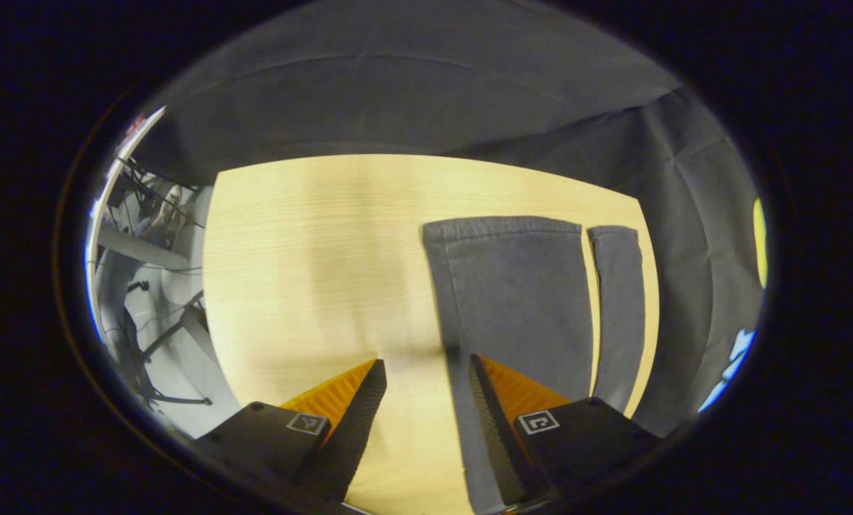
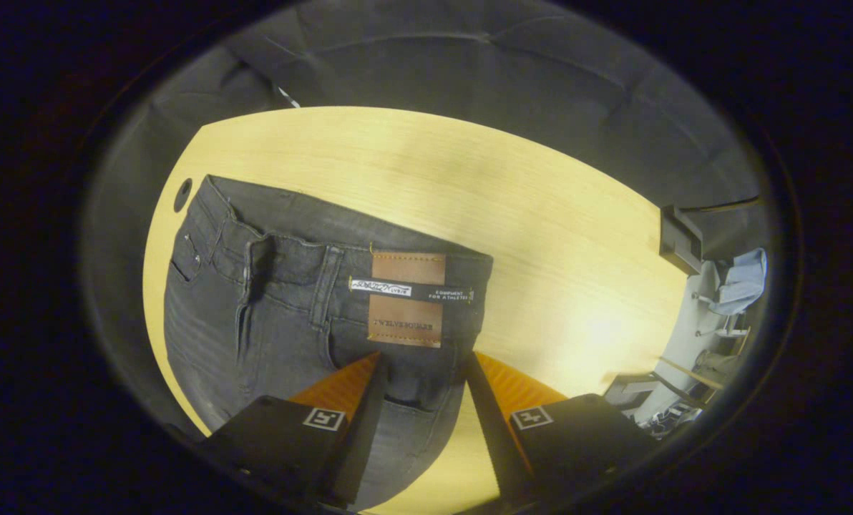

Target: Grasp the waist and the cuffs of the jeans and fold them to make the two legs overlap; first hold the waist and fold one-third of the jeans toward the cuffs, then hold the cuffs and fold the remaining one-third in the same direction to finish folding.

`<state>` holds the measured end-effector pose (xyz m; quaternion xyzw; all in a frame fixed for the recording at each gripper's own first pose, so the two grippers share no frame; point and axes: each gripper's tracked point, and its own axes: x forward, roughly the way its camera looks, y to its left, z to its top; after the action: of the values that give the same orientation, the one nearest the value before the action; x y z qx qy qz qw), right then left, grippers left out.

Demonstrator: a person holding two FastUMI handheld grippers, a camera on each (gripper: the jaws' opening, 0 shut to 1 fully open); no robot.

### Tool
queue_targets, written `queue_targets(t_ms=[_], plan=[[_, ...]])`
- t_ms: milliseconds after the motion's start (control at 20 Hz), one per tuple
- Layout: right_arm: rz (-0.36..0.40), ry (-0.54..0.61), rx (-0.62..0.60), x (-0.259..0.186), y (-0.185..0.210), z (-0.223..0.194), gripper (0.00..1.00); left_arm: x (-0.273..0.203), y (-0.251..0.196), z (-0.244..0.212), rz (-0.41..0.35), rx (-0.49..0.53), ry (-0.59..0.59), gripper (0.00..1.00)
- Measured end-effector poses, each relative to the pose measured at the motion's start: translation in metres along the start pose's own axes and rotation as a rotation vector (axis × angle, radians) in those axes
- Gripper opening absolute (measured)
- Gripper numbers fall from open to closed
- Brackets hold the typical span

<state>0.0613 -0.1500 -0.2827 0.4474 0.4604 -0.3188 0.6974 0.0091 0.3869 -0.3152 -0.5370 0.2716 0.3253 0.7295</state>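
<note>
Dark grey jeans lie flat on a light wooden table. In the left gripper view the two legs run away from me, the near leg (image 1: 519, 300) wide and the far leg (image 1: 618, 300) narrow, with both cuffs at their far ends. My left gripper (image 1: 426, 368) hovers open above the near leg's left edge and bare table, holding nothing. In the right gripper view the waist (image 2: 312, 265) with a brown leather patch (image 2: 406, 299) lies just ahead. My right gripper (image 2: 423, 361) is open above the seat of the jeans near the hip edge.
The table (image 1: 305, 257) has bare wood left of the legs, and bare table (image 2: 541, 236) beyond and right of the waist. Black cloth walls surround the table. Cables and stands (image 1: 147, 236) sit off the left edge; a dark box (image 2: 678, 239) and clutter off the right.
</note>
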Motion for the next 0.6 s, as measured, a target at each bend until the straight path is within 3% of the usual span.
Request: queue_targets(t_ms=[50, 150, 250, 300, 450, 600], plan=[[0.006, -0.009, -0.009, 0.003, 0.002, 0.001, 0.55, 0.010, -0.004, 0.011, 0.018, -0.019, -0.008, 0.81], [0.020, -0.026, -0.019, 0.004, 0.005, 0.000, 0.42, 0.020, -0.007, 0.030, 0.062, -0.021, -0.031, 0.81], [0.025, -0.037, -0.018, 0.004, 0.004, -0.001, 0.36, 0.025, -0.008, 0.042, 0.118, 0.005, -0.040, 0.86], [0.026, -0.041, -0.017, 0.004, 0.005, 0.000, 0.36, 0.029, -0.013, 0.047, 0.135, 0.023, -0.047, 0.76], [0.023, -0.053, -0.014, 0.004, 0.005, -0.001, 0.36, 0.036, -0.017, 0.044, 0.270, 0.135, -0.032, 0.76], [0.024, -0.064, -0.016, 0.002, 0.005, 0.000, 0.36, 0.042, -0.037, 0.045, 0.286, 0.174, -0.079, 0.78]])
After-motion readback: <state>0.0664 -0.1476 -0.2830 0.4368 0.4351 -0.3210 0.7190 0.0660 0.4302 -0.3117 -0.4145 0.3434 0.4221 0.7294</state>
